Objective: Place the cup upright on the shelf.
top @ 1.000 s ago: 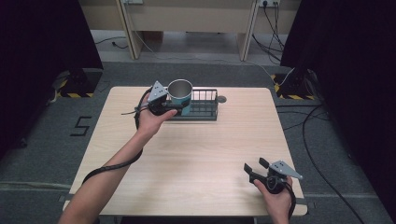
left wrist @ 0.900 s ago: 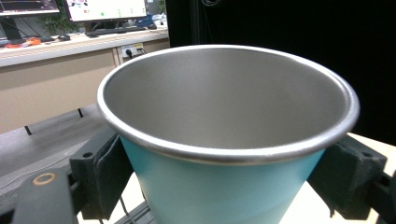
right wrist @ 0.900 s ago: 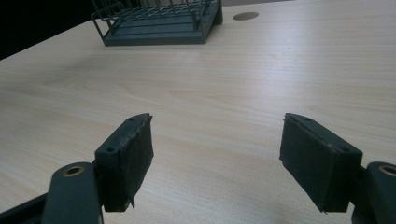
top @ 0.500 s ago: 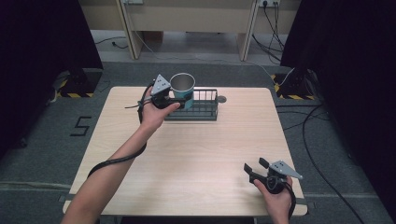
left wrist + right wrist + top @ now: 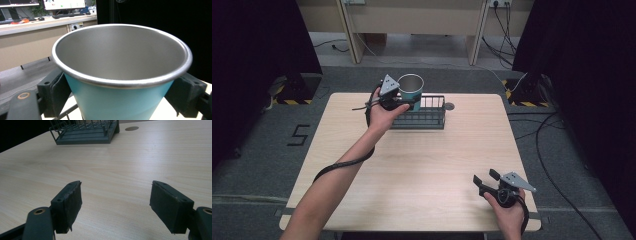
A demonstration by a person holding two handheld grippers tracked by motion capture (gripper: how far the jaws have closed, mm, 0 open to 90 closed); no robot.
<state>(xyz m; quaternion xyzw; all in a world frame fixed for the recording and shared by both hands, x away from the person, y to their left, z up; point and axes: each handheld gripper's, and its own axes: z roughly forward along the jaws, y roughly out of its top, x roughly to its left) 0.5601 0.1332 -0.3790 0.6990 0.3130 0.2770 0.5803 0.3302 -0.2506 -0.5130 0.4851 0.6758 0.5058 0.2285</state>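
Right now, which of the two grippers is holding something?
The left gripper, at the wire rack: its jaws clamp the teal metal cup. The right gripper, near the table's front edge, is open with nothing between its jaws.

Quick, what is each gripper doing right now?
Left gripper: shut on the teal metal cup.
Right gripper: open, holding nothing, above the table.

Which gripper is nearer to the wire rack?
Left. The left gripper holds the cup right at the rack's left end; the right gripper sits open at the table's near right corner, well away from it.
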